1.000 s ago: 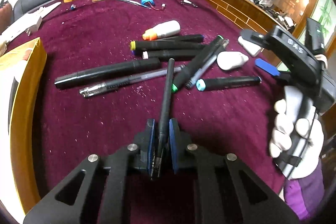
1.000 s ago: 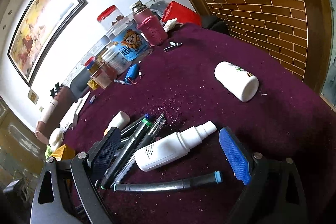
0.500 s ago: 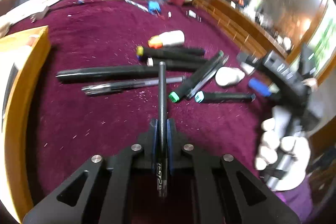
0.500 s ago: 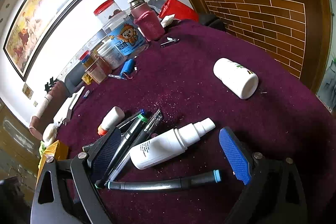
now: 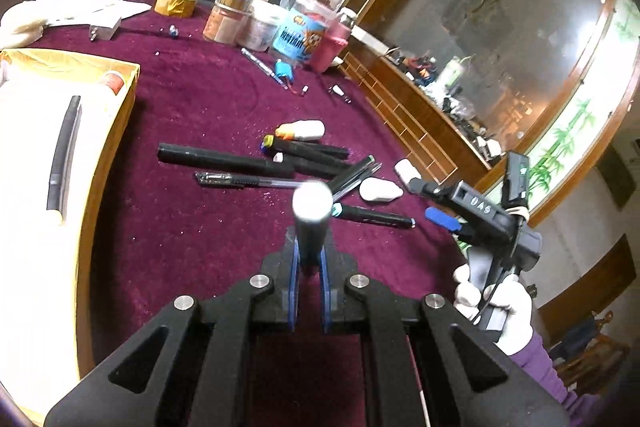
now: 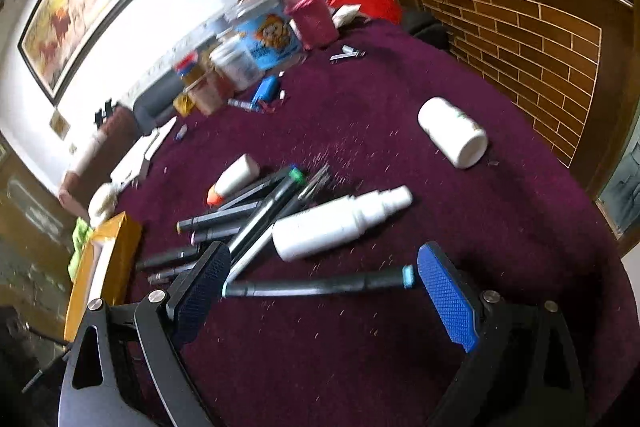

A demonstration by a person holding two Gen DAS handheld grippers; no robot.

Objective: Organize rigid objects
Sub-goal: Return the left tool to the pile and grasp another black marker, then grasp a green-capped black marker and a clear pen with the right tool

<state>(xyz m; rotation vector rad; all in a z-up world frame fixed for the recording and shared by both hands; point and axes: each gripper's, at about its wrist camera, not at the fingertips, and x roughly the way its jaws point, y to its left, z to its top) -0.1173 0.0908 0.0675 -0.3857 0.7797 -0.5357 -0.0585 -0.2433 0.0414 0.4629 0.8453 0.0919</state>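
Observation:
My left gripper (image 5: 309, 259) is shut on a black pen (image 5: 312, 223) that points up toward the camera, lifted above the maroon cloth. Several black markers and pens (image 5: 240, 163) lie in a pile at mid-table, also seen in the right wrist view (image 6: 256, 211). A yellow box (image 5: 116, 131) at the left holds one black pen (image 5: 64, 151). My right gripper (image 6: 320, 291) is open and empty, low over a cyan-tipped marker (image 6: 320, 285) lying between its fingers. It also shows in the left wrist view (image 5: 440, 219). A white spray bottle (image 6: 340, 223) lies just beyond.
Jars, tubs and a pink flask (image 5: 280, 23) stand at the table's back. A white pill bottle (image 6: 452, 137) lies to the right near the brick-patterned ledge (image 6: 520, 39). A small orange-capped bottle (image 5: 302, 130) lies behind the markers. A tape roll (image 5: 175, 3) sits at the back left.
My left gripper has lifted and tilted up with the pen, which now points toward the camera, and the yellow box has come into fuller view. My right gripper has shifted slightly over the cyan-tipped marker.

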